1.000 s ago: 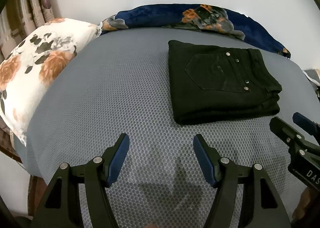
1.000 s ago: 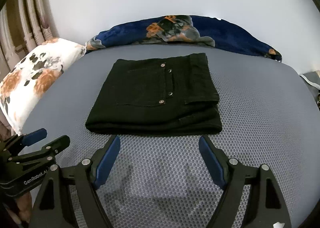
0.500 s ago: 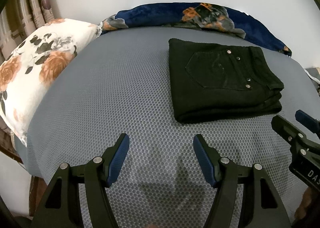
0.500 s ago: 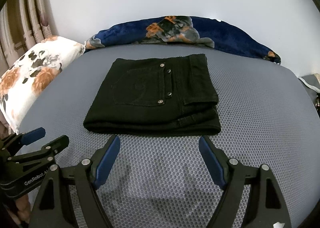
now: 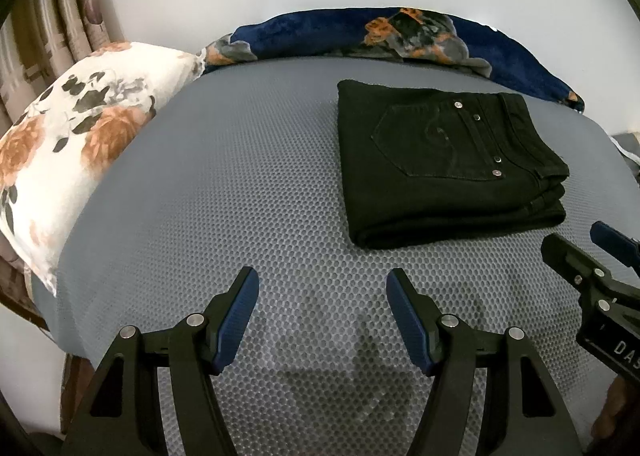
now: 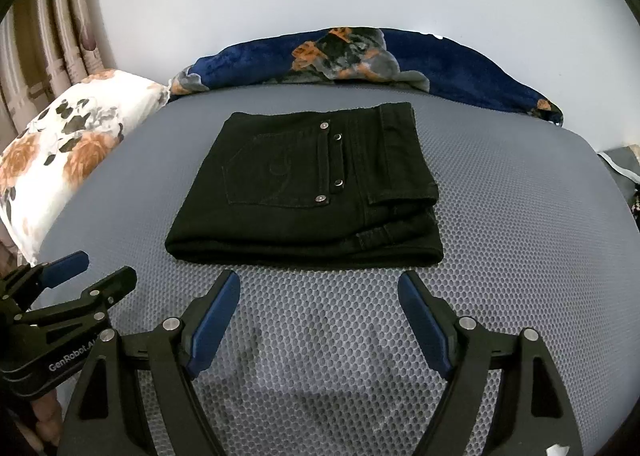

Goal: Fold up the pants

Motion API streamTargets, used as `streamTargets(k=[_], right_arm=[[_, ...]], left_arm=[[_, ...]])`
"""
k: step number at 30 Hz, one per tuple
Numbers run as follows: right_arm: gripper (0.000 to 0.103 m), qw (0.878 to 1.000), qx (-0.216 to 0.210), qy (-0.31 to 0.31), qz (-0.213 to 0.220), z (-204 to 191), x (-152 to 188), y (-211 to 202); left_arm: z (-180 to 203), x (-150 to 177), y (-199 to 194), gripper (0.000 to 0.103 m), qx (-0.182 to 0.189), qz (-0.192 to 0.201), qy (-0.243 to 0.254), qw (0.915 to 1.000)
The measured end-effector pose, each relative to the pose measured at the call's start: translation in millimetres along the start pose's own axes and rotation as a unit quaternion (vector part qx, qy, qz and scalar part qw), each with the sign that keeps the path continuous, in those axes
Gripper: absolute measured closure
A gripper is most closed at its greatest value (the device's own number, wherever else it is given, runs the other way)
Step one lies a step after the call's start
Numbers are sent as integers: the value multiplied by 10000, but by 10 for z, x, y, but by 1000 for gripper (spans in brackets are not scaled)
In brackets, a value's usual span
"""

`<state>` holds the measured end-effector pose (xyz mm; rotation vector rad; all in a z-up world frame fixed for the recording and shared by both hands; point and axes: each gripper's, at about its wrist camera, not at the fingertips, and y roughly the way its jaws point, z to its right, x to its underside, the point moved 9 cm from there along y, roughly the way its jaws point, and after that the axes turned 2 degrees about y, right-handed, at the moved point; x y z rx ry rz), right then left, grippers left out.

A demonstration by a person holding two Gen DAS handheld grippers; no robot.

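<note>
Left wrist view: left gripper (image 5: 322, 288), jaws apart, nothing between them, over bare grey mattress (image 5: 240, 184). Black pants (image 5: 444, 164), folded into a compact stack, lie ahead and to the right, well clear of the fingertips; pocket face up, long edge running left to right. Right gripper (image 5: 592, 252) shows at the right edge, near the stack's near right corner.

Right wrist view: right gripper (image 6: 319, 288), jaws apart and empty. Pants (image 6: 308, 188) lie straight ahead, just beyond the fingertips, not touching. This hand judged nearer; folding looks complete.
</note>
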<state>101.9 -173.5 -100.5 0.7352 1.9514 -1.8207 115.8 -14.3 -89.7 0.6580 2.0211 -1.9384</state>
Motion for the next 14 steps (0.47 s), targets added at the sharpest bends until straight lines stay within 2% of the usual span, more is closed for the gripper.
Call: streamTargets(k=[14], right_arm=[[24, 10000, -6, -20, -18, -2, 8, 7]], left_arm=[[15, -2, -14, 36, 29, 4, 25, 10000]])
